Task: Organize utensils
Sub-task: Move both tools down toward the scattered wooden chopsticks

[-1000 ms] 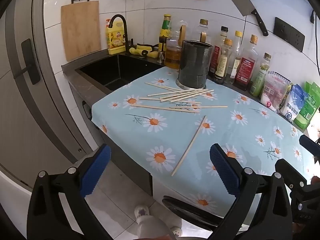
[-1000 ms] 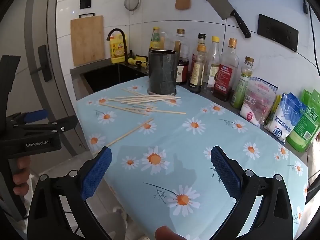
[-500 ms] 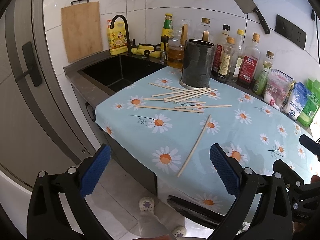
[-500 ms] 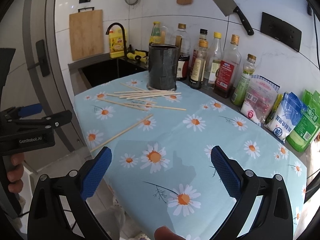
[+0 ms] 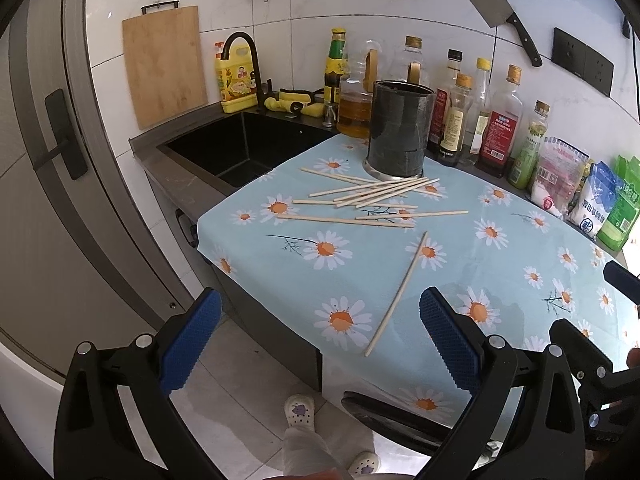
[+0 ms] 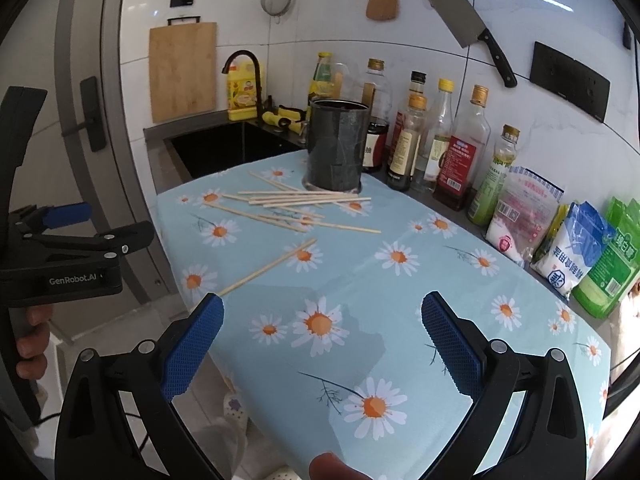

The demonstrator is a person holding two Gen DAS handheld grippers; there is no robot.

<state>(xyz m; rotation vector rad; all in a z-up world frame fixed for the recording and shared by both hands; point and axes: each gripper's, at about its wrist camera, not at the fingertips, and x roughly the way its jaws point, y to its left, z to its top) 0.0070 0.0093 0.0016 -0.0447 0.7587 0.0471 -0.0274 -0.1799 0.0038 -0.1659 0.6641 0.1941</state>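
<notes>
Several wooden chopsticks (image 5: pixel 380 194) (image 6: pixel 304 204) lie scattered on the daisy-print tablecloth (image 5: pixel 500 264) (image 6: pixel 360 280), in front of a dark cylindrical holder (image 5: pixel 400 132) (image 6: pixel 337 146). One lone chopstick (image 5: pixel 398 296) (image 6: pixel 269 267) lies apart, nearer the table's front edge. My left gripper (image 5: pixel 320 336) hangs open off the table's near left corner, nothing between its blue pads. My right gripper (image 6: pixel 322 340) is open above the cloth's near side, empty. The left gripper (image 6: pixel 66 216) also shows at the left edge of the right wrist view.
A black sink (image 5: pixel 244 148) with a faucet sits left of the cloth. Bottles (image 5: pixel 496 128) (image 6: pixel 460 148) and food packets (image 5: pixel 600 208) (image 6: pixel 576 256) line the back wall. A cleaver (image 6: pixel 468 28), spatula and cutting board (image 5: pixel 164 64) hang on the tiles. A person's shoes (image 5: pixel 298 412) stand below.
Both grippers have drawn back and up a little from the table, so the cloth and chopsticks look slightly farther. Nothing on the table has moved.
</notes>
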